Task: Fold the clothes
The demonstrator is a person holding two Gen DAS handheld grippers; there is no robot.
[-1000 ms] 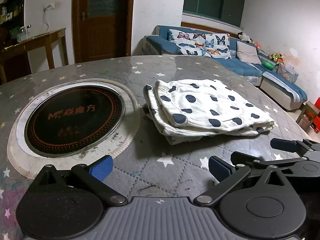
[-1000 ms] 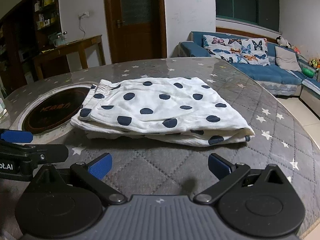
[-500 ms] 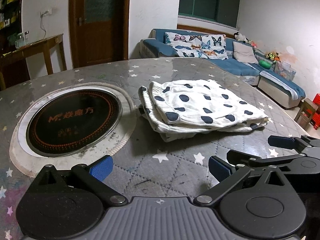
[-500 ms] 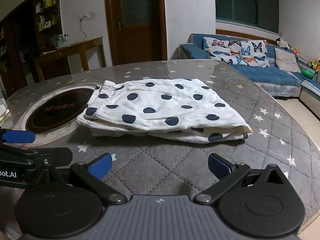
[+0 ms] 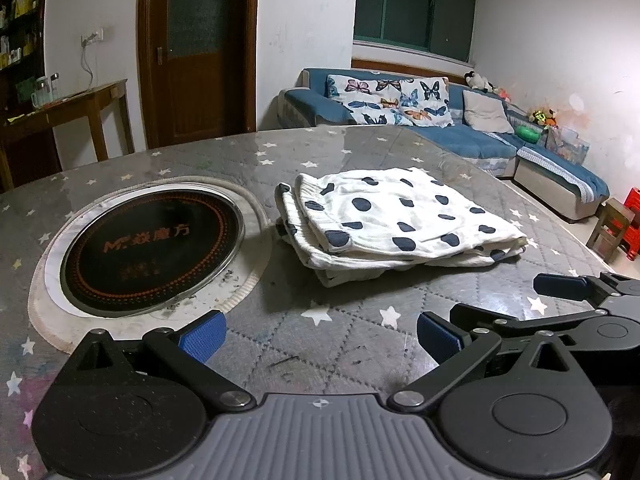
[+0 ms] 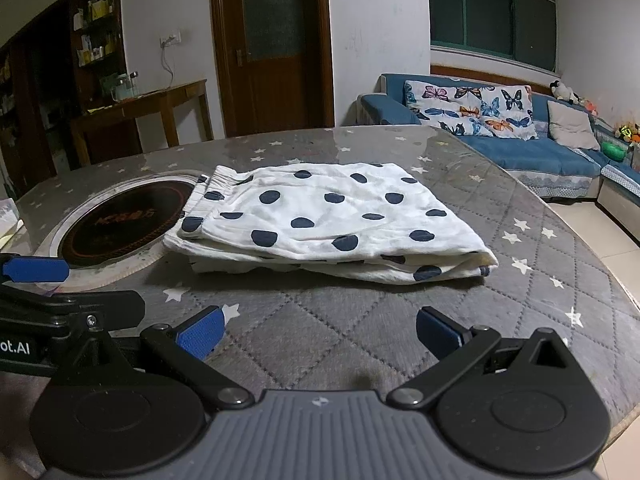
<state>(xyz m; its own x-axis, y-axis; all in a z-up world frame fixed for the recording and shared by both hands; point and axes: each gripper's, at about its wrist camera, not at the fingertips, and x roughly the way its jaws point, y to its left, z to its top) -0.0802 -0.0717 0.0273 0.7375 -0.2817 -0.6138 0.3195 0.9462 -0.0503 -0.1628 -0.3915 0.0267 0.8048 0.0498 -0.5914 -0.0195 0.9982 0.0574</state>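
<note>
1. Right gripper (image 5: pixel 556 304), left wrist view: its body is cut off by the right edge.
2. Left gripper (image 6: pixel 120 300), right wrist view: its body is cut off by the left edge; its lettering reads only "ot.AI".
3. Folded polka-dot garment (image 6: pixel 324 220): the lower layers are hidden beneath the top layer.
4. Induction cooktop (image 6: pixel 120 222), right wrist view: the garment hides its right edge; its printed lettering is too blurred to read.
5. Shelf items (image 6: pixel 94 46): too small to identify.

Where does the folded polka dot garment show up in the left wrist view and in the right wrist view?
Left wrist view: folded polka dot garment sits right of centre on the table, right of the round cooktop.
Right wrist view: garment is centred, cooktop at its left.
Shared landmark: the butterfly cushions on the sofa.
</note>
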